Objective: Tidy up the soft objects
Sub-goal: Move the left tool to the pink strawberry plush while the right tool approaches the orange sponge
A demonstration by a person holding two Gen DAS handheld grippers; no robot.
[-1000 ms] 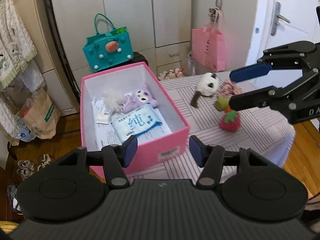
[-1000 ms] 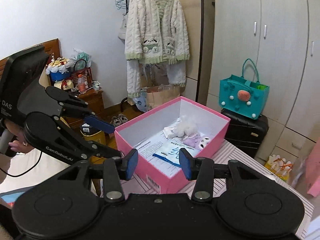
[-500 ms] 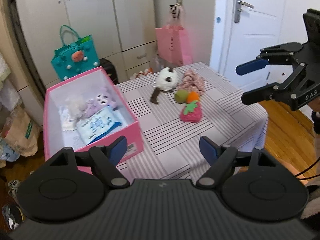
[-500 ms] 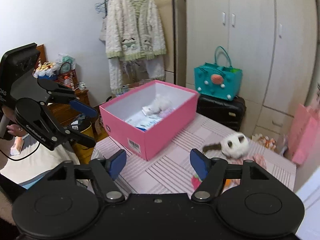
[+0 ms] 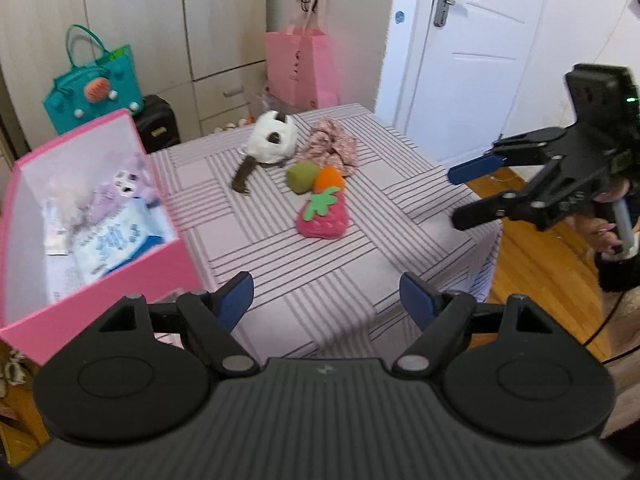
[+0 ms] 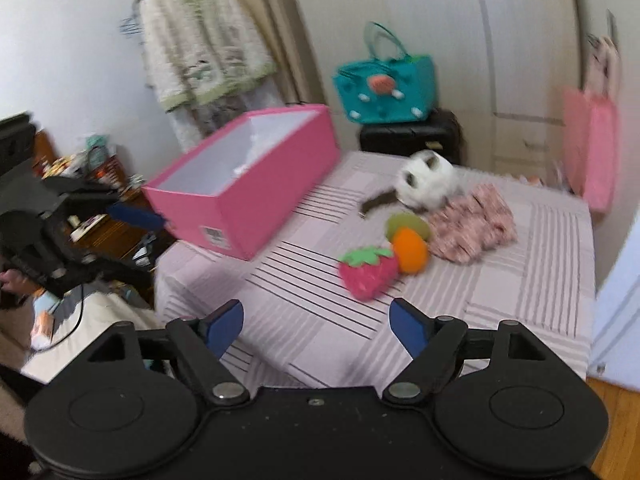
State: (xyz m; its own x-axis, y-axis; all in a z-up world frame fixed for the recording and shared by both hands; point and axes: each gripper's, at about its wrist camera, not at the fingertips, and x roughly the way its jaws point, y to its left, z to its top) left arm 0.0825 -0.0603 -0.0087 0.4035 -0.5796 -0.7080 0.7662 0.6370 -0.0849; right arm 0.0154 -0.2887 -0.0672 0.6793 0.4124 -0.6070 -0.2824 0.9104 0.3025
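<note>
A pink box (image 5: 100, 276) stands at the table's left and holds a purple plush (image 5: 128, 184) and a tissue pack (image 5: 116, 240). On the striped table (image 5: 360, 248) lie a strawberry plush (image 5: 322, 218), an orange plush (image 5: 328, 179), a green plush (image 5: 301, 176), a white cat plush (image 5: 271, 140) and a pink floral cloth (image 5: 332, 146). My left gripper (image 5: 328, 300) is open and empty above the table's near edge. My right gripper (image 6: 316, 322) is open and empty, short of the strawberry plush (image 6: 368, 272); it also shows in the left wrist view (image 5: 468, 196) off the table's right edge.
A teal bag (image 5: 94, 88) sits on a black suitcase (image 5: 156, 124) behind the table. A pink paper bag (image 5: 302, 68) hangs on the cupboard. A white door (image 5: 480, 52) is at the right. A cardigan (image 6: 200, 40) hangs on the left wall.
Both grippers have swung right, away from the pink box and toward the plush toys, and their jaws have opened wider. The toys have not moved.
</note>
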